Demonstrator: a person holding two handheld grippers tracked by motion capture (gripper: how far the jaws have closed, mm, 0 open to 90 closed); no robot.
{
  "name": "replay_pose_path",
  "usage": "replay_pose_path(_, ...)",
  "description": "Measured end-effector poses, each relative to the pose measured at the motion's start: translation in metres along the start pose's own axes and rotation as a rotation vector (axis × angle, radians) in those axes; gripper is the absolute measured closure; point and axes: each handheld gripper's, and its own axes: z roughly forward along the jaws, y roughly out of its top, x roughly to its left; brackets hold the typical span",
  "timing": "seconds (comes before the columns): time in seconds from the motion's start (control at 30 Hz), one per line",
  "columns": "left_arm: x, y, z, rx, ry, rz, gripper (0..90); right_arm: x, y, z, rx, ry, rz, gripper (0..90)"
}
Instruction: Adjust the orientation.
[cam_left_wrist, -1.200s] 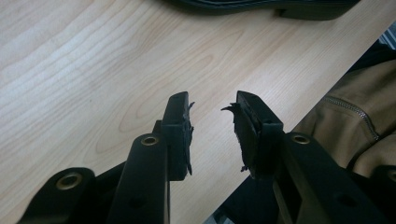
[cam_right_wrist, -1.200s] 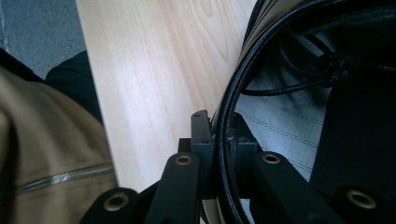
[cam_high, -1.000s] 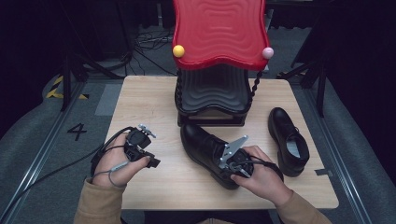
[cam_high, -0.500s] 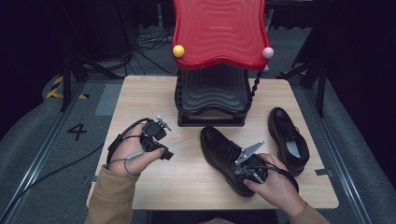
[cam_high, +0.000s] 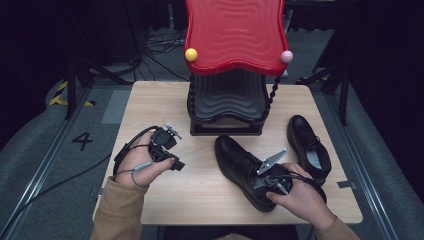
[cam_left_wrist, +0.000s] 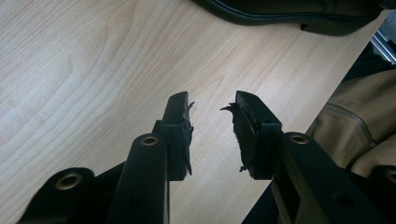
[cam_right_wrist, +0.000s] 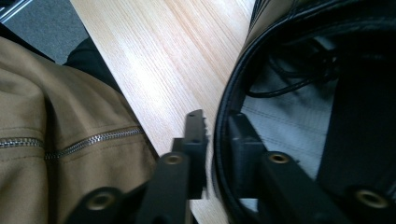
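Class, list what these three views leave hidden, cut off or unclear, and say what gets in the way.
- Near shoe: heel hidden in the high view by the right gripper and hand.
- Same shoe: toe cut off by the right gripper view's edges.
- Rack: top covered in the high view by its red panel.
- Left gripper: pads frayed, wear unclear.

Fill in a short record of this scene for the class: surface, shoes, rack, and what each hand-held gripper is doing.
surface: wooden table
near shoe: black shoe, lying in front of the rack
far shoe: second black shoe, at the table's right side, untouched
rack: black stand with red wavy top
right hand-held gripper: shut on the near shoe's rim
left hand-held gripper: open, empty, above bare table
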Motion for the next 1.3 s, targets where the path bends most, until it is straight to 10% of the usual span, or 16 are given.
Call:
replay_pose_path(0.5, 0.004, -0.003, -0.002, -0.011, -0.003, -0.018, 64.8, -0.009, -0.010, -0.041, -0.089, -0.036, 0.038, 69.8)
replay_pose_path(0.87, 0.006, 0.001, 0.002, -0.005, -0.008, -0.021, 63.2, -0.056, -0.048, -0.090, -0.227, -0.249, 0.293, 64.6)
replay_pose_path(1.3, 0.007, 0.001, 0.004, 0.010, -0.013, -0.025, 62.8, -0.100, -0.074, -0.082, -0.171, -0.404, 0.458, 57.8)
